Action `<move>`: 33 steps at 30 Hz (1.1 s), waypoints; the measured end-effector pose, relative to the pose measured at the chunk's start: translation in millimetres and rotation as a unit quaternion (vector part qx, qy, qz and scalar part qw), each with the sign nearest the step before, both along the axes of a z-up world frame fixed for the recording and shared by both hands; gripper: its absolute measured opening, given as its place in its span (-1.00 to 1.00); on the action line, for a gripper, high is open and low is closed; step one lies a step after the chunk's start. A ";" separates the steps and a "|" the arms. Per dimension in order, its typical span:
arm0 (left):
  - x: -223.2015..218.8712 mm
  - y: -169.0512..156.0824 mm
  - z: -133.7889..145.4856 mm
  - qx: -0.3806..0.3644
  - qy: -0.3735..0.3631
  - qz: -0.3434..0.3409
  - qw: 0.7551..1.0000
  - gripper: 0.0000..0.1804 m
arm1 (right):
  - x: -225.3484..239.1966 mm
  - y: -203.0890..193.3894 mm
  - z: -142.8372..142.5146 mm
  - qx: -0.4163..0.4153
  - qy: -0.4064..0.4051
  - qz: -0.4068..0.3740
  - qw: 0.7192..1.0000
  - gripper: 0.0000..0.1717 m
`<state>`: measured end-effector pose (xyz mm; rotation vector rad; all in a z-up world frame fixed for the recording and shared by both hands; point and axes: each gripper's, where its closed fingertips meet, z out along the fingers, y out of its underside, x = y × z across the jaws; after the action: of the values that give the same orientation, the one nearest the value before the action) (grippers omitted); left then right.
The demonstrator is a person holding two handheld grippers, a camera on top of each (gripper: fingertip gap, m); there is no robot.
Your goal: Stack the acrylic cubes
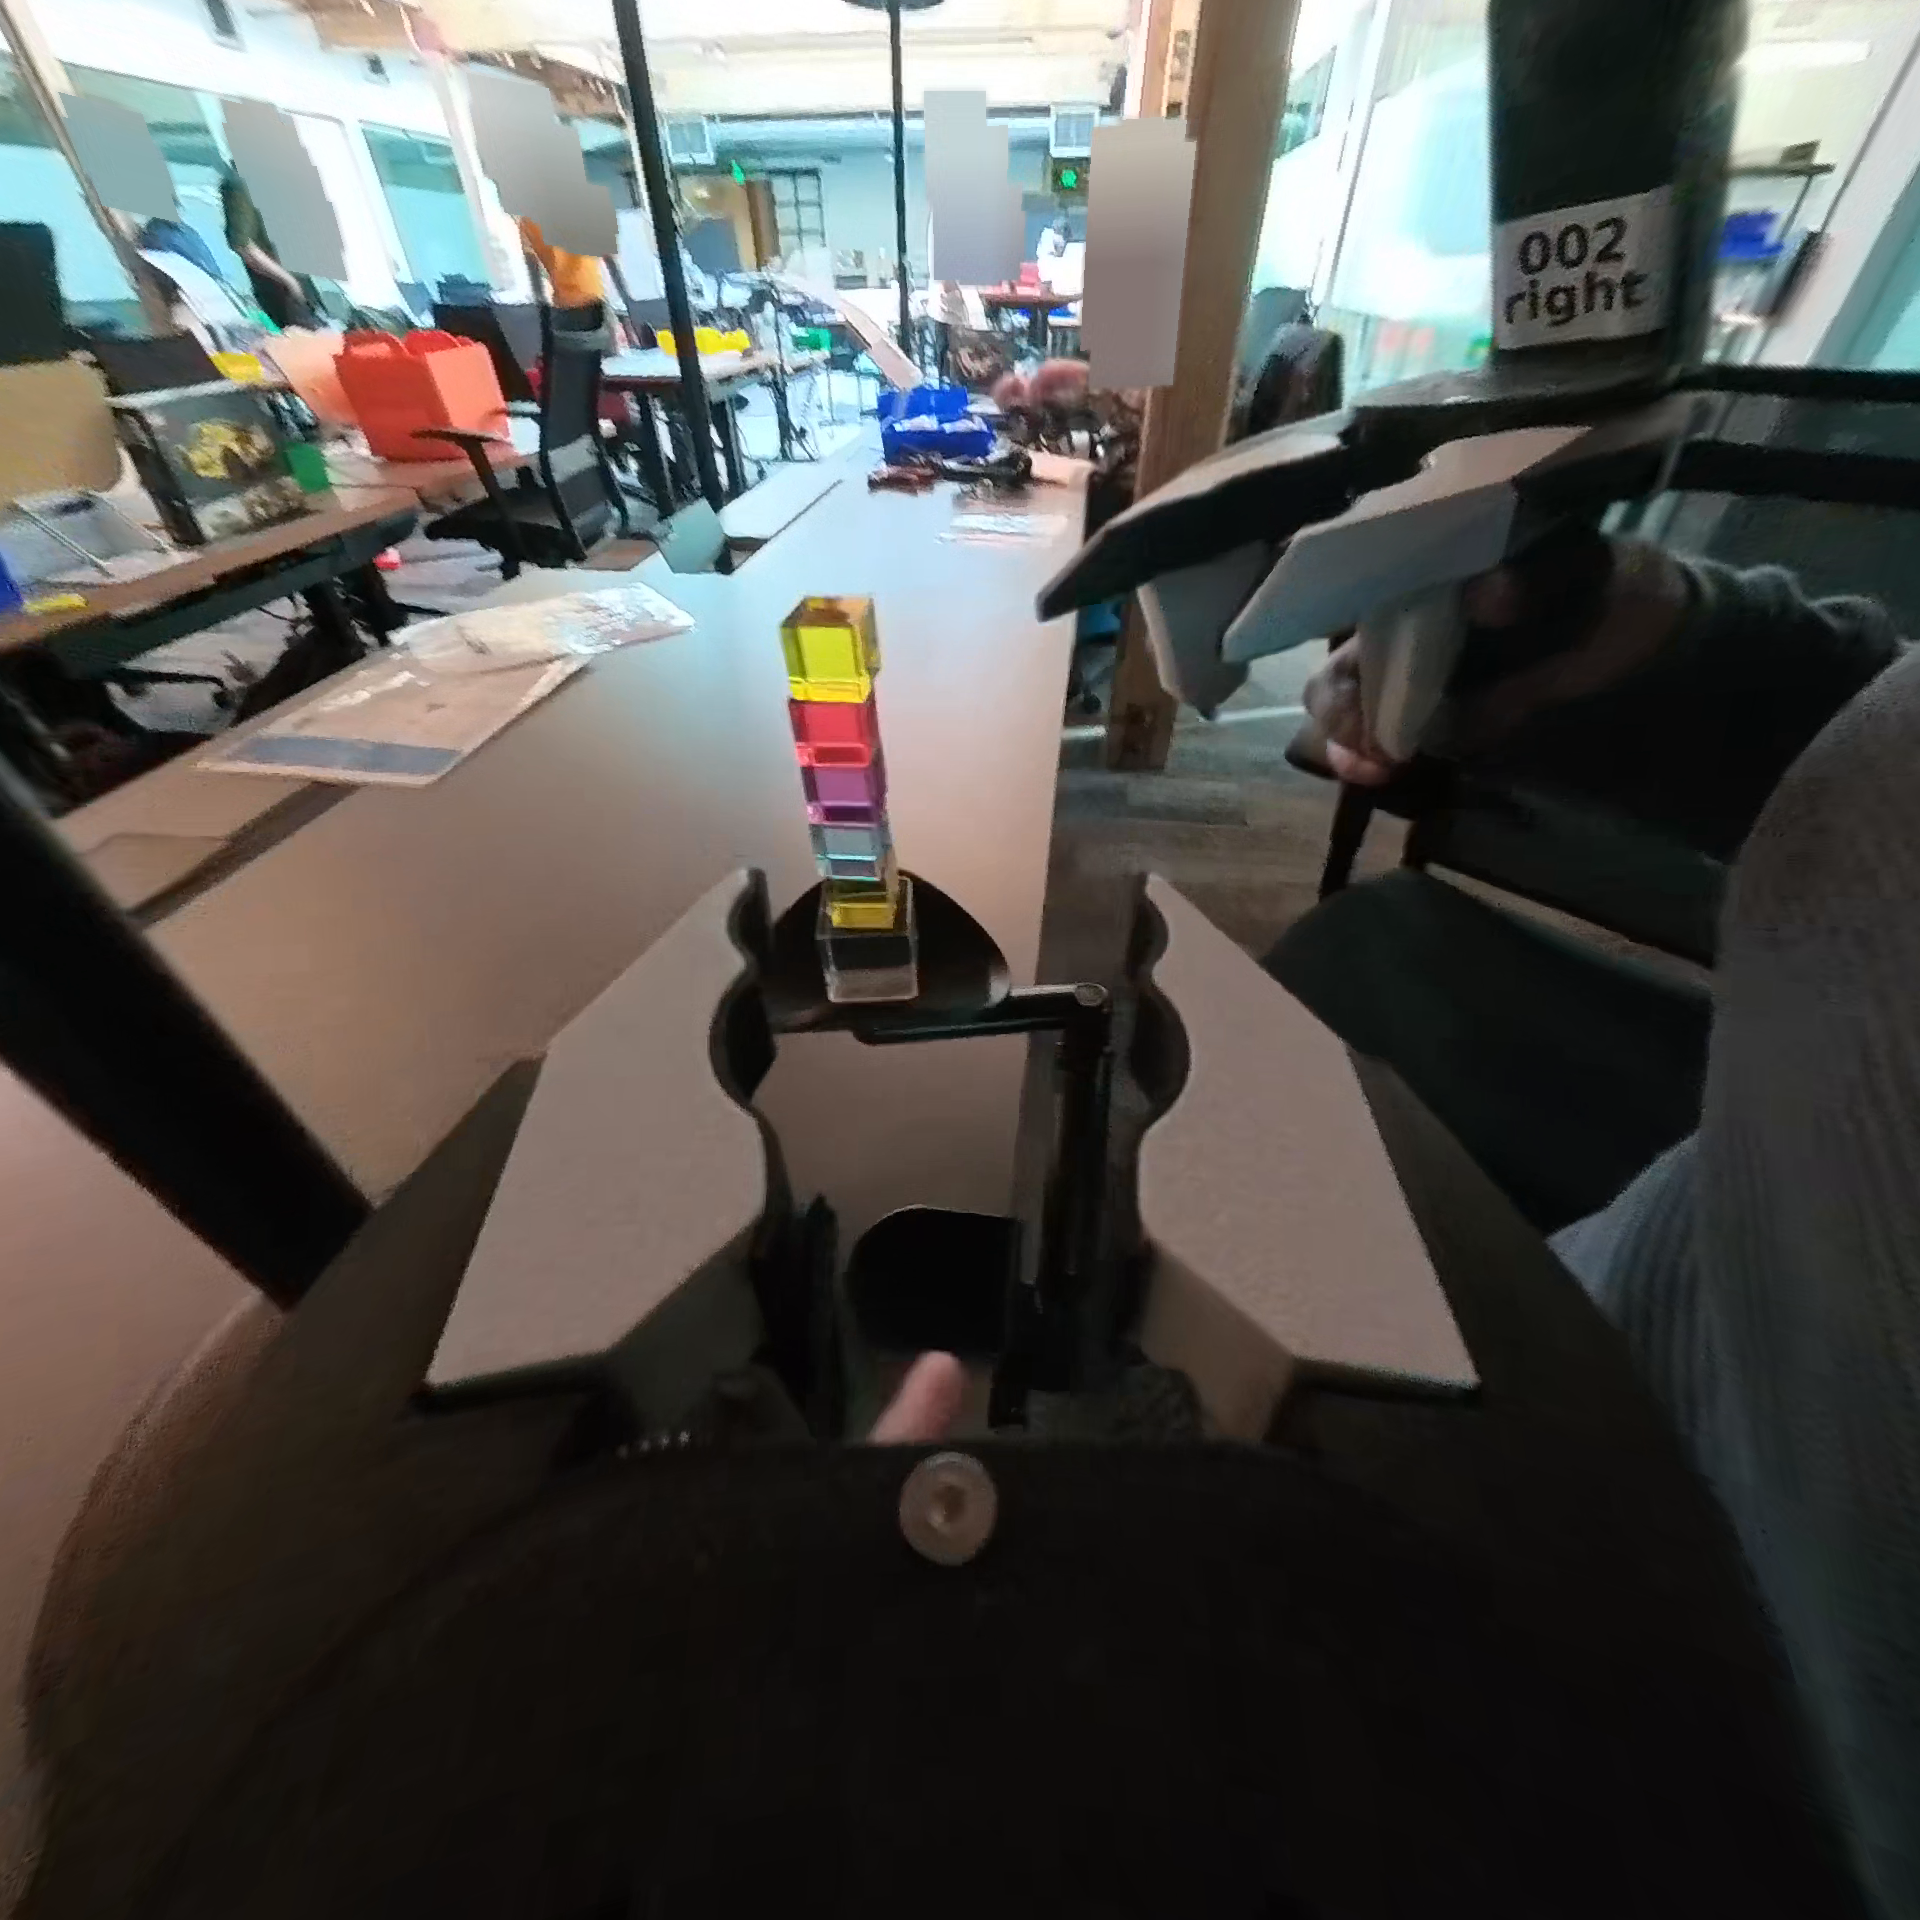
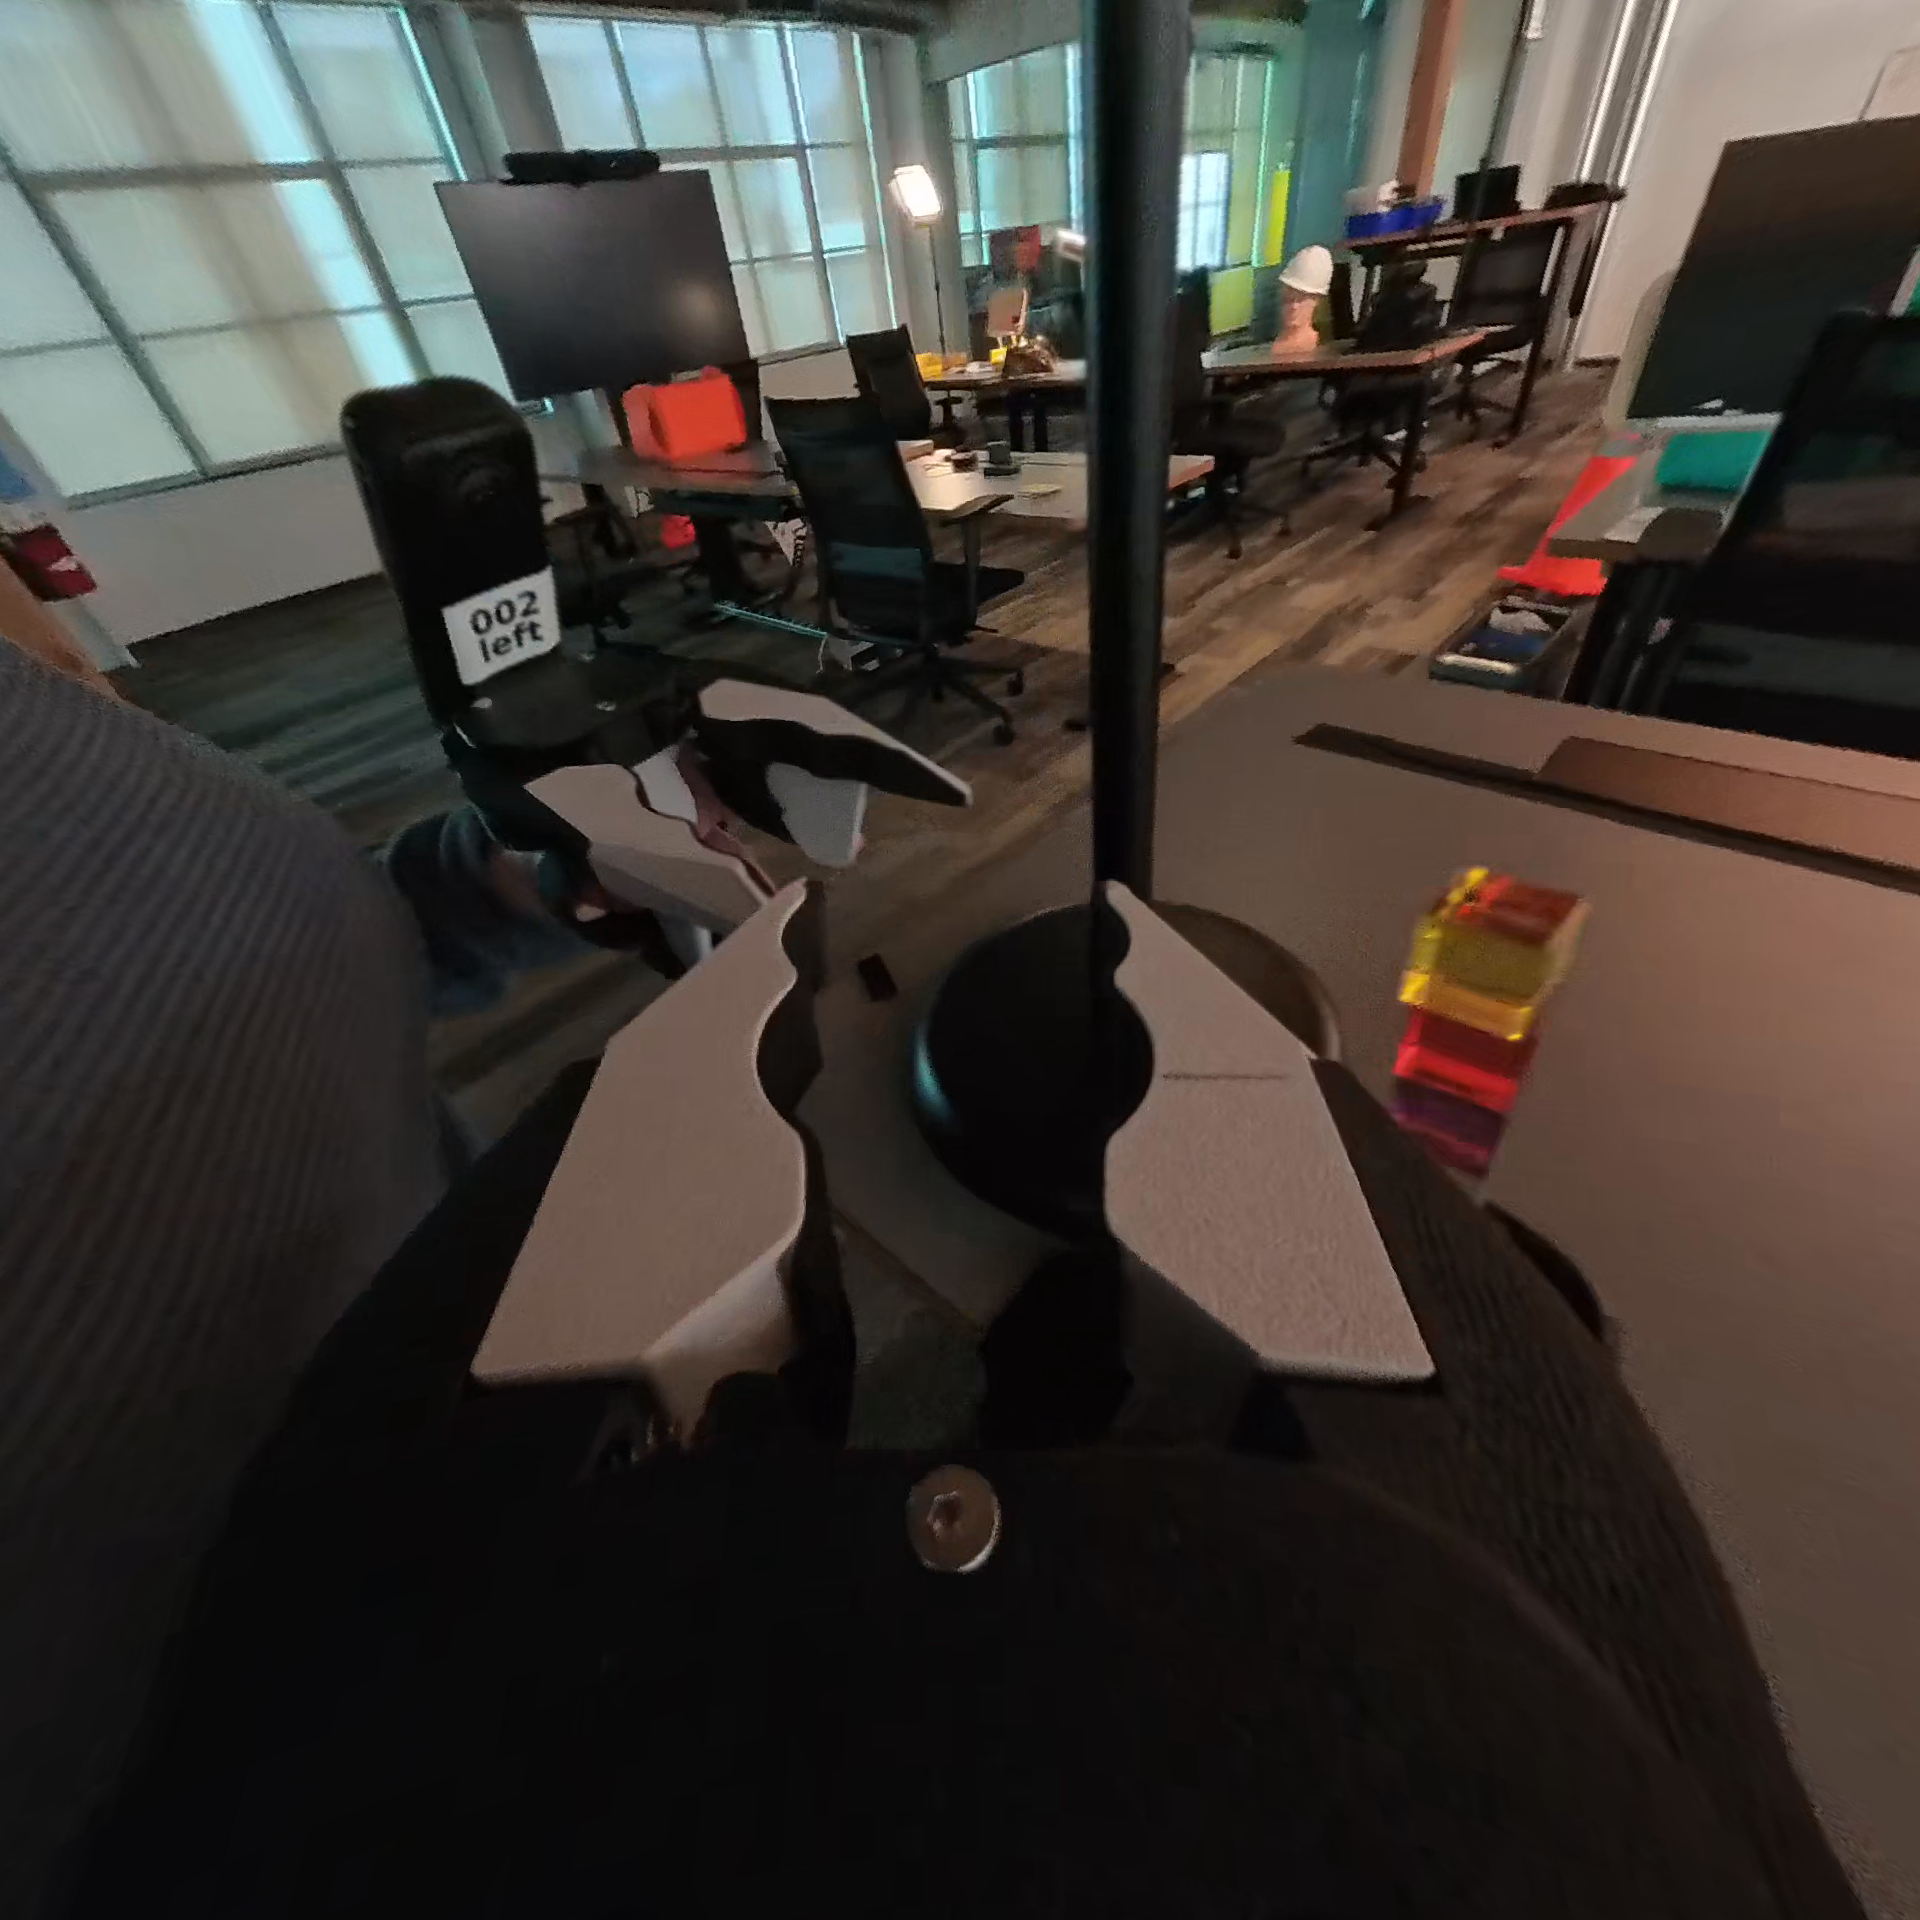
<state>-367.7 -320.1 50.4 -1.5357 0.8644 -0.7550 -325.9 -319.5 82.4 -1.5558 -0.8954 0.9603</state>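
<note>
Left wrist view: the left gripper (image 1: 940, 935) hangs at the bench (image 1: 520, 935) edge with its fingers (image 1: 644, 1091) spread wide and nothing between them. Straight ahead, a stack of cubes (image 1: 847, 800) stands upright on a small black plate (image 1: 956, 961) carried by a thin black arm. From the top down it runs yellow, red, purple, pale blue and yellow, on a clear cube at the bottom. The cubes look like glossy hard plastic: stiff, probably light and slippery, and the column is tall, narrow and loose, so any sideways nudge could topple it. Flat opposite faces of a single cube look like the safest place to take hold, squarely and gently. The right gripper (image 1: 1174, 623) hovers high at the right, well apart from the stack, with a hand (image 1: 1351, 717) on its grip; its fingers stand apart there too.

Right wrist view: the right gripper (image 2: 956, 904) has fingers (image 2: 686, 1122) spread on air. A black pole (image 2: 1127, 468) rises from a round black base (image 2: 1018, 1081) just beyond the fingers, and whether the right finger touches it I cannot tell. The stack (image 2: 1486, 997) sits on the bench (image 2: 1714, 1299) off to the right, outside the fingers and blurred. The left gripper (image 2: 831, 821) shows farther off at the left, open and holding nothing.
</note>
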 end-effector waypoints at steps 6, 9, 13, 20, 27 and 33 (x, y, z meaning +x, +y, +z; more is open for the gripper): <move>12.4 11.3 -20.7 -0.032 0.069 0.019 0.997 -0.34 | 4.0 2.3 -23.4 -0.012 -0.046 -0.069 0.996 -0.54; 8.6 22.4 -38.6 -0.071 0.121 0.051 0.989 -0.40 | 14.9 6.6 -38.5 -0.031 -0.070 -0.100 0.992 -0.55; 2.7 29.7 -53.2 -0.080 0.171 0.074 0.979 -0.46 | 31.5 15.4 -51.1 -0.053 -0.087 -0.145 0.984 -0.58; -6.3 30.4 -67.2 -0.087 0.207 0.091 0.970 -0.48 | 45.2 23.7 -61.8 -0.057 -0.114 -0.180 0.975 -0.64; -7.3 27.5 -72.2 -0.104 0.206 0.084 0.969 -0.48 | 41.8 24.7 -74.8 -0.049 -0.148 -0.165 0.974 -0.76; -10.2 30.1 -71.5 -0.088 0.199 0.092 0.972 -0.52 | 43.0 30.3 -95.4 -0.036 -0.180 -0.160 0.970 -0.99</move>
<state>-377.8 -290.0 -21.1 -1.9366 0.9469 -0.3987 -282.9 -289.3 -13.0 -1.9049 -0.8271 0.4921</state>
